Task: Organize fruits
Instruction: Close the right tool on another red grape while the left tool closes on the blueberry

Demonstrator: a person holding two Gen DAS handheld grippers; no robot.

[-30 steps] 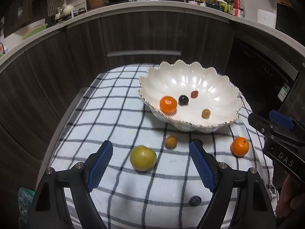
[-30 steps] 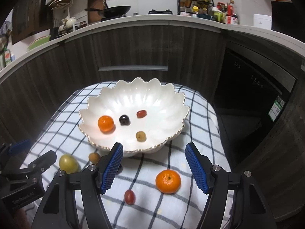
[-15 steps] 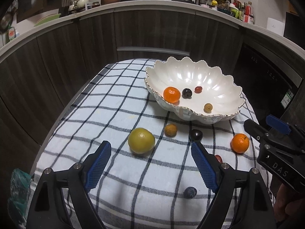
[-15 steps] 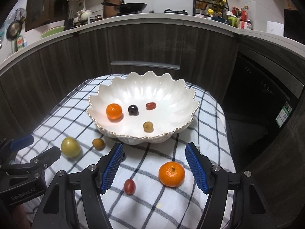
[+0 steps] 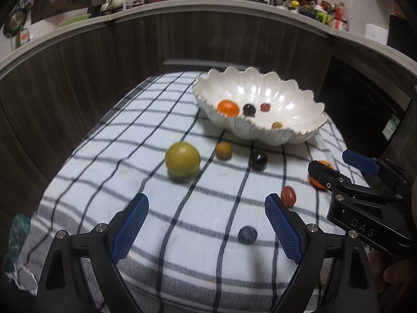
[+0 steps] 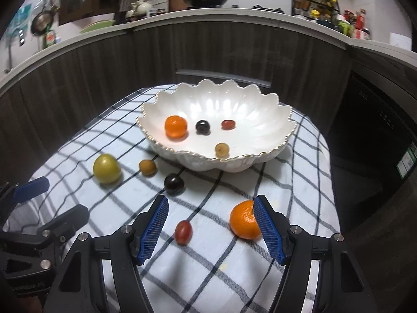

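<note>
Left gripper (image 5: 204, 221) jaws opening, nothing between them, above the checked cloth (image 5: 109, 161) short of the yellow-green fruit (image 5: 182, 159); right gripper (image 6: 209, 225) jaws apart and empty around a red grape (image 6: 183, 231), mandarin (image 6: 243, 220) beside its right pad, white scalloped bowl (image 6: 260, 156) beyond.

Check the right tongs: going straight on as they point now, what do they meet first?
Probably the small red oval grape on the checked cloth, lying between the open right tongs. The orange mandarin sits off-line by the right pad; depth is unclear.
</note>
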